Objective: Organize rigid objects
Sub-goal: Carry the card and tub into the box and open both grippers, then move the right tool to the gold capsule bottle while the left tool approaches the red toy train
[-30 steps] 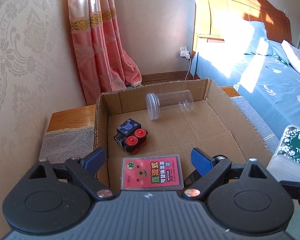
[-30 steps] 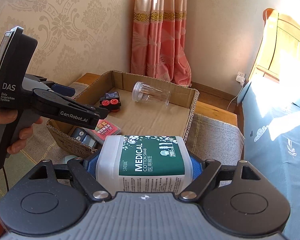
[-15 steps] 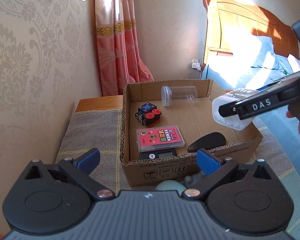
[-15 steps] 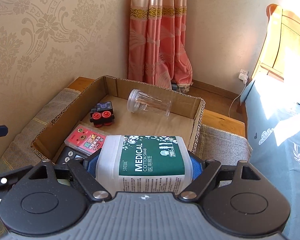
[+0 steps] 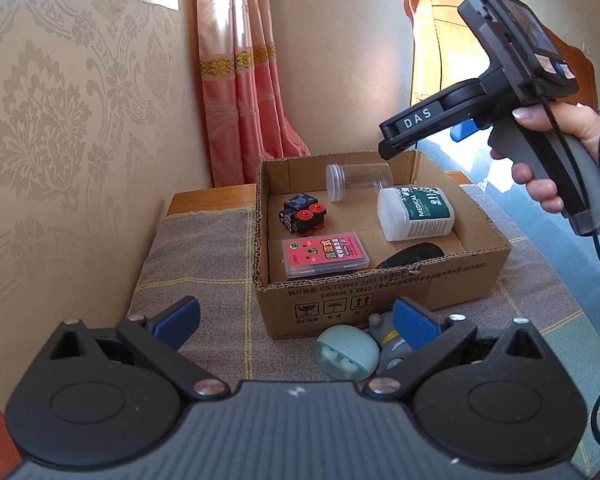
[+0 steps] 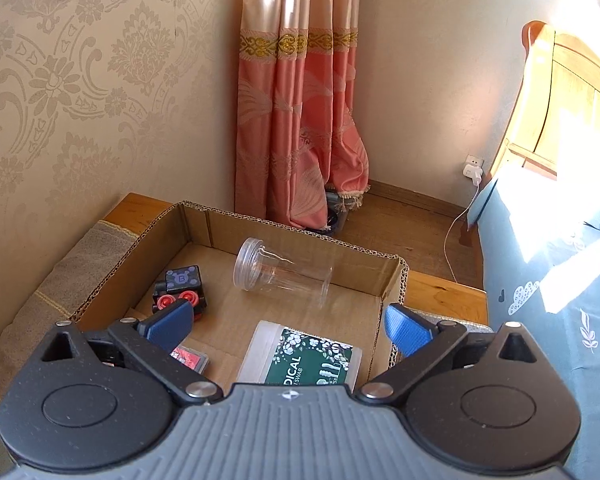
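A cardboard box [image 5: 384,300] [image 6: 292,228] sits on a grey cloth. Inside lie a clear jar [image 5: 358,180] [image 6: 282,274], a black cube toy with red buttons [image 5: 303,216] [image 6: 180,286], a pink card case [image 5: 324,258] [image 6: 190,358], a dark oval object [image 5: 414,254] and a white cotton swab box with a green label [image 5: 416,212] [image 6: 304,358]. My right gripper [image 6: 286,324] is open and empty above the swab box. My left gripper [image 5: 296,316] is open and empty in front of the box, above a pale green round case [image 5: 346,354] and a grey toy [image 5: 386,334].
A patterned wall stands at the left and a pink curtain [image 6: 300,120] behind the box. A bed with a blue cover [image 6: 560,280] is at the right. A wooden bedside top [image 6: 440,292] shows under the grey cloth [image 5: 196,256].
My right gripper has opened and let the cotton swab box drop into the cardboard box. My left gripper has drawn back and up from the box, still open.
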Action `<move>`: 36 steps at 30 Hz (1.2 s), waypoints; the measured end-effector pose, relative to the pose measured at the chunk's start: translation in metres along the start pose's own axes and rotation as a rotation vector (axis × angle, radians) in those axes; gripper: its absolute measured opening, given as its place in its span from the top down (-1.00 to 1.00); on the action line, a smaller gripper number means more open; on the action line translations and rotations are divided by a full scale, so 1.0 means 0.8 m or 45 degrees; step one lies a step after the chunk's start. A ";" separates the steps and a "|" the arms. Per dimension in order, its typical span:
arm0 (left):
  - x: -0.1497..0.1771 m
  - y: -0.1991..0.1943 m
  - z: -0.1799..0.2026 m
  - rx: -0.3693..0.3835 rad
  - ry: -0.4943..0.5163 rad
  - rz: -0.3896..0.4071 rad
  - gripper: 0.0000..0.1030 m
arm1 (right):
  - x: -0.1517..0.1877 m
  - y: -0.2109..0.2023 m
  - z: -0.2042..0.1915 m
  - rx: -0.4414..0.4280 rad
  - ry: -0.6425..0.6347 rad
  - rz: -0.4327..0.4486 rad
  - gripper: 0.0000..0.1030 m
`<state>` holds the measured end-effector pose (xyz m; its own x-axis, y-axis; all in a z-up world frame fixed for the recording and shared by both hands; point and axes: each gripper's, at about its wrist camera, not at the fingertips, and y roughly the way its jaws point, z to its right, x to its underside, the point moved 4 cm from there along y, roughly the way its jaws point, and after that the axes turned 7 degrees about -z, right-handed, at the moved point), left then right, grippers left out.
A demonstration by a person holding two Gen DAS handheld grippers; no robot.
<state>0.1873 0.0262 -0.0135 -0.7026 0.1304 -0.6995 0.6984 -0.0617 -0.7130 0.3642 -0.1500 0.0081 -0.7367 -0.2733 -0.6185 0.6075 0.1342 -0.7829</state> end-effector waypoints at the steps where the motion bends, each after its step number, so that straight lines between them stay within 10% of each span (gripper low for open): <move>1: 0.000 -0.001 0.001 -0.001 0.005 0.001 -0.98 | 0.002 -0.004 0.000 0.008 -0.005 0.008 -1.00; 18: 0.025 -0.023 0.011 -0.030 0.043 -0.021 -0.98 | 0.078 -0.087 -0.019 0.017 -0.024 0.047 -1.00; 36: 0.078 -0.021 -0.023 -0.060 -0.054 -0.082 -0.98 | 0.248 -0.116 -0.086 -0.245 -0.076 -0.053 -1.00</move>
<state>0.1345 0.0534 -0.0445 -0.7505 0.0909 -0.6546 0.6568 -0.0080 -0.7540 0.1414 -0.1513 -0.0461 -0.7376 -0.3373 -0.5849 0.5049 0.2995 -0.8095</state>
